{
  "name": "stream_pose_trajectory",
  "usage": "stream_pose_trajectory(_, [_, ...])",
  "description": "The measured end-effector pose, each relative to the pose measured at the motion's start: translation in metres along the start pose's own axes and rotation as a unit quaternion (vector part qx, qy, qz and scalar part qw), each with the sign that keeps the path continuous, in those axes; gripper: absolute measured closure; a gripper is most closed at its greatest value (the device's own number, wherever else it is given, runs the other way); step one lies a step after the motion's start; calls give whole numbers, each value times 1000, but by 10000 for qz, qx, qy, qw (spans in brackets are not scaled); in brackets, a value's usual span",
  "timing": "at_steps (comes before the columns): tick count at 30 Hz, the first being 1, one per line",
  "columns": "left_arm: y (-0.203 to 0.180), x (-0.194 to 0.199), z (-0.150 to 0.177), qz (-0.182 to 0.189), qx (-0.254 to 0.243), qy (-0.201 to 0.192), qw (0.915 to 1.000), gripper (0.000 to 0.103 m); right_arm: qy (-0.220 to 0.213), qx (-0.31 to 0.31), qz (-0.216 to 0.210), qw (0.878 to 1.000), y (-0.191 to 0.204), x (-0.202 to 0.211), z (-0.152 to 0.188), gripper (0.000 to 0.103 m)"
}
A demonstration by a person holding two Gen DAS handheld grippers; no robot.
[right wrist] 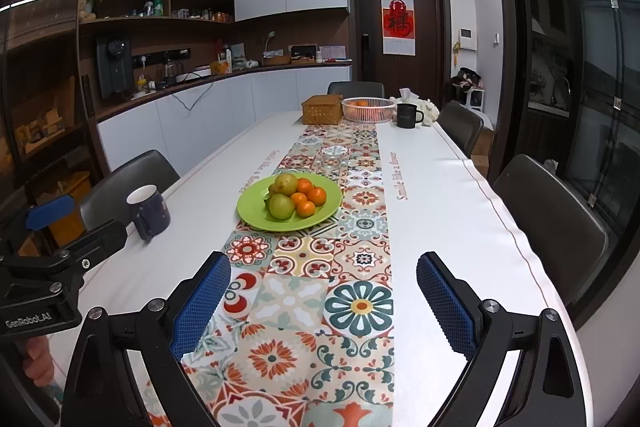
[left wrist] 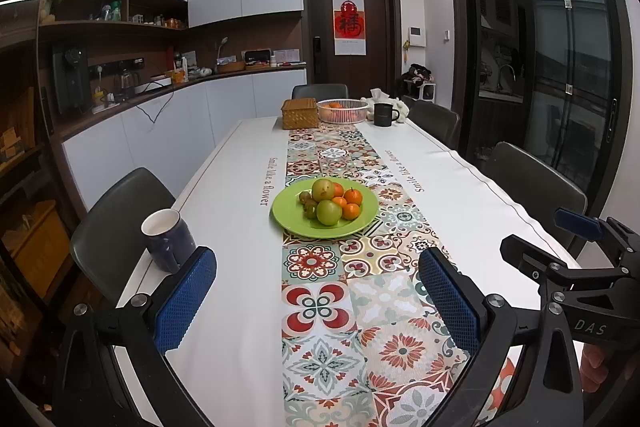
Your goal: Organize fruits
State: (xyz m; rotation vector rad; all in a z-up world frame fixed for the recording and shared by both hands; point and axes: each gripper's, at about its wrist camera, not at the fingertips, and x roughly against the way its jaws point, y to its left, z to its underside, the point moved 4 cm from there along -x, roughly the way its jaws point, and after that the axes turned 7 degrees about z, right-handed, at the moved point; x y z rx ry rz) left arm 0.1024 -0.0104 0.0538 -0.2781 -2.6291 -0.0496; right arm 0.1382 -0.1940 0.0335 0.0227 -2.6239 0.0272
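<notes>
The fruit (left wrist: 330,201) sits piled on a green plate (left wrist: 288,217) at mid-table, on the patterned runner (left wrist: 320,307): two green apples, several small oranges at 3 o'clock of the pile, and kiwis at 9 o'clock. In the right wrist view the same plate (right wrist: 252,211) lies at about 11 o'clock of the claw.

Far down the table, at 12 o'clock from the plate, stand a wicker box (left wrist: 300,113), a white wire basket (left wrist: 343,111) with orange fruit in it, and a black mug (left wrist: 384,115), in a row from left to right. A dark blue mug (left wrist: 166,241) stands near the table's left edge, at about 8 o'clock from the plate.

The left gripper (left wrist: 316,301) hovers over the near end of the runner, its blue pads (left wrist: 186,297) wide apart with nothing between them. The right gripper (right wrist: 324,305) is likewise spread wide and empty, well short of the plate. Each claw shows at the edge of the other's view. Dark chairs (left wrist: 116,227) line both sides of the table (left wrist: 224,227).
</notes>
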Motion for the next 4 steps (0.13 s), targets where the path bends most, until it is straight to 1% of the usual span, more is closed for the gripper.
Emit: stream_pose_trajectory(4, [2,-1,1,-27,20,16,10000,0,24,5,-4,10000,-1,-1,2,8])
